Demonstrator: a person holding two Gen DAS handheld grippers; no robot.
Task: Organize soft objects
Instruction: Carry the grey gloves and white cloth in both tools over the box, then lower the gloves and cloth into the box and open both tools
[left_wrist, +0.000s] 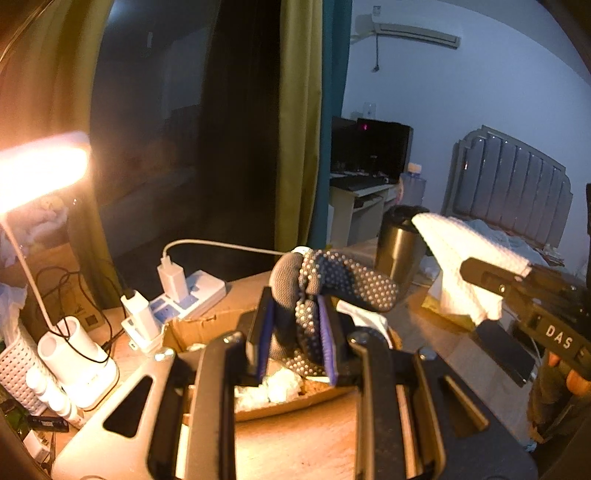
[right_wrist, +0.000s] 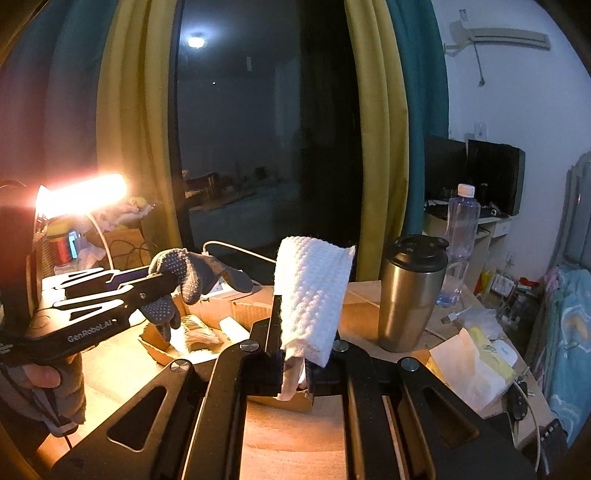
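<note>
Grey knit with white grip dots, that's the work glove (left_wrist: 325, 291), and the left gripper (left_wrist: 295, 343) has it pinched between its two purple-lined fingers (left_wrist: 264, 332), lifted clear of the wooden desk (left_wrist: 295, 443). Its loose fingers flop out to the right and down toward the open cardboard box (left_wrist: 192, 328) directly below, where crumpled white bits lie inside. Over on the other side, the right gripper (right_wrist: 293, 363) is clamped on a white waffle-weave cloth (right_wrist: 314, 291), which stands up tall from the jaws and folds over at the top. From the left wrist view that same cloth (left_wrist: 465, 258) hangs in the air off to the right of the glove, the two held well apart. A steel tumbler (right_wrist: 410, 295) with a black lid stands on the desk just right of the cloth, a clear water bottle (right_wrist: 461, 229) behind it. Far left, a desk lamp (left_wrist: 40, 166) glares hard, washing out that corner, so the small white bottles (left_wrist: 51, 395) under it are hard to read. A white power strip (left_wrist: 184, 299) with chargers plugged in sits behind the box.
</note>
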